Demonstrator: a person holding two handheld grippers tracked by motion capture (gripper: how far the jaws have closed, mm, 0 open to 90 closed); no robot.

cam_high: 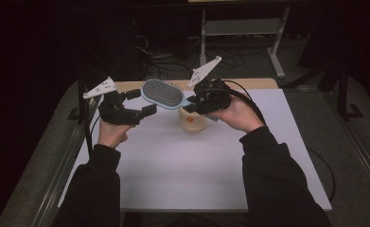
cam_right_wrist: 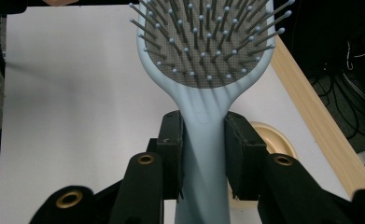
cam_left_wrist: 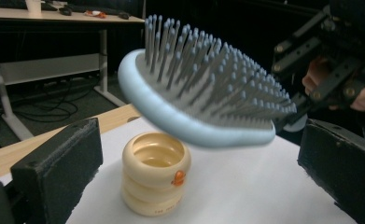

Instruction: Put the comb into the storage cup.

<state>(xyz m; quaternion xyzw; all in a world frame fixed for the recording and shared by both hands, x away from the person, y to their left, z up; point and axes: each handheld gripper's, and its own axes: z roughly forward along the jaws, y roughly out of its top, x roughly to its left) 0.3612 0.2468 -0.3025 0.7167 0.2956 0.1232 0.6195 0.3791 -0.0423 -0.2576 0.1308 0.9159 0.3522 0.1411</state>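
Right tongs (cam_right_wrist: pixel 203 154) clamp the hairbrush (cam_right_wrist: pixel 203 70) handle, its long axis pointing left toward the wide-open left tongs (cam_high: pixel 137 103), above the cup (cam_left_wrist: pixel 156 179).

One pale blue paddle hairbrush (cam_high: pixel 162 93) with grey bristles is in sight. One cream ribbed cup (cam_high: pixel 192 121), marked with a small orange figure, stands on the one white-topped desk (cam_high: pixel 182 170). Two black tools appear, the left tool (cam_high: pixel 136 101) and the right tool (cam_high: pixel 190 103), each topped by one grey three-cornered plate.
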